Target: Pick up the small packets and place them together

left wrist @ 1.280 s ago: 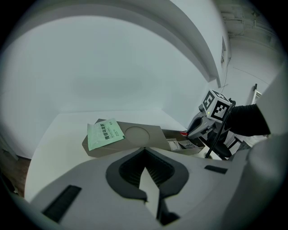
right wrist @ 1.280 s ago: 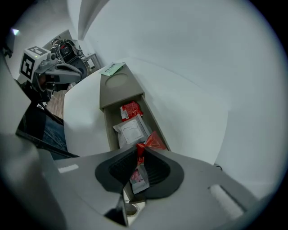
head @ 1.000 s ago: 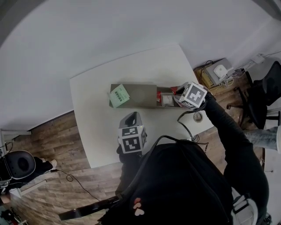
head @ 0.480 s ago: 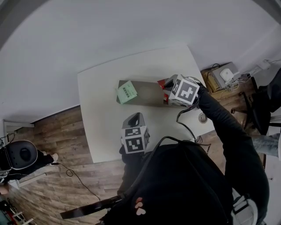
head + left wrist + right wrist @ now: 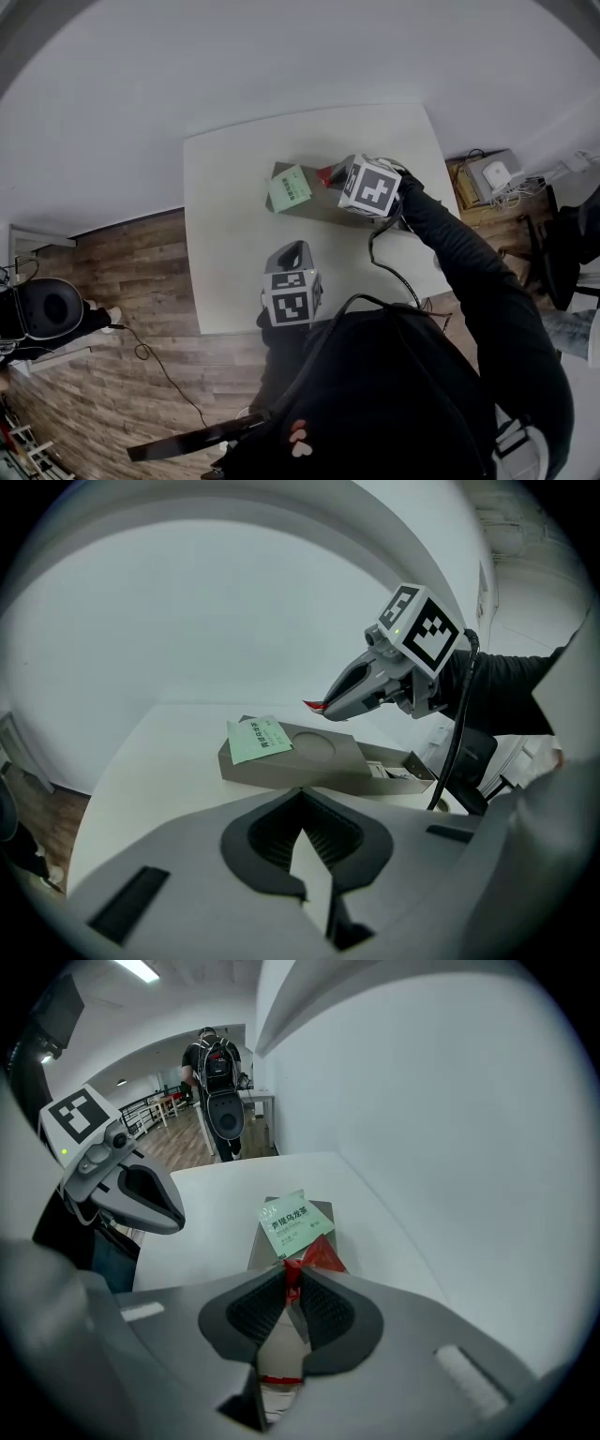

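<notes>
In the head view, the right gripper (image 5: 328, 175) had swung left from the open end of the long grey-brown cardboard box (image 5: 314, 199) to its middle. That brought the small red packet (image 5: 323, 172) near the pale green packet (image 5: 290, 187), which lay on the box's left end. I judged only the set-down remained. The left gripper (image 5: 286, 249) hung over the white worktop (image 5: 225, 244), closer to the person. Wood-look flooring (image 5: 131, 272) surrounded the worktop, with a black chair (image 5: 577, 244) and cabled devices (image 5: 497, 173) to the right.

In the left gripper view, its jaws were closed on nothing, and the red packet poked from the other gripper's tips above the box.

In the right gripper view, the jaws clamped the red packet, with the green one just ahead. A person (image 5: 214, 1063) stood far back in the open room.
</notes>
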Tool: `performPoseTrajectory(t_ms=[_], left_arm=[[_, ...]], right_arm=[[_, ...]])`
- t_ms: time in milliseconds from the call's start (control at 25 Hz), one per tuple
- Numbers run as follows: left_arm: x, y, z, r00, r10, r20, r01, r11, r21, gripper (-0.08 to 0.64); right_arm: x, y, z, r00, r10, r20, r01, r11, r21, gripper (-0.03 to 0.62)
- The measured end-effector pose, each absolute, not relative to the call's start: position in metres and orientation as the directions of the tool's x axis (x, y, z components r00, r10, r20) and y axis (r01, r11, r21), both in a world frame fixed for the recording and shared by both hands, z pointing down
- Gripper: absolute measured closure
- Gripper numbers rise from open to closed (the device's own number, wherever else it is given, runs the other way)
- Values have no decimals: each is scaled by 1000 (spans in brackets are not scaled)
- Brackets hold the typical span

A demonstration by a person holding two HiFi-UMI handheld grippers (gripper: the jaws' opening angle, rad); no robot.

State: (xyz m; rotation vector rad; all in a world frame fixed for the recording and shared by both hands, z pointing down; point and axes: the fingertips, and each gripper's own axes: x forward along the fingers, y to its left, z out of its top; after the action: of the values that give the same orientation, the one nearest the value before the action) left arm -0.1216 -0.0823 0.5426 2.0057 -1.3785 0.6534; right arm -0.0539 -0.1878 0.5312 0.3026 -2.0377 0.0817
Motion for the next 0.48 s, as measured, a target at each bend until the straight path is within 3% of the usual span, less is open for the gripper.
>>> performPoseTrajectory(t_ms=[480], left_arm=[[-146, -78, 547, 288, -645, 708, -958, -201, 206, 561]], right_arm=[[-85, -207, 559, -428, -131, 894, -214, 976, 40, 546]])
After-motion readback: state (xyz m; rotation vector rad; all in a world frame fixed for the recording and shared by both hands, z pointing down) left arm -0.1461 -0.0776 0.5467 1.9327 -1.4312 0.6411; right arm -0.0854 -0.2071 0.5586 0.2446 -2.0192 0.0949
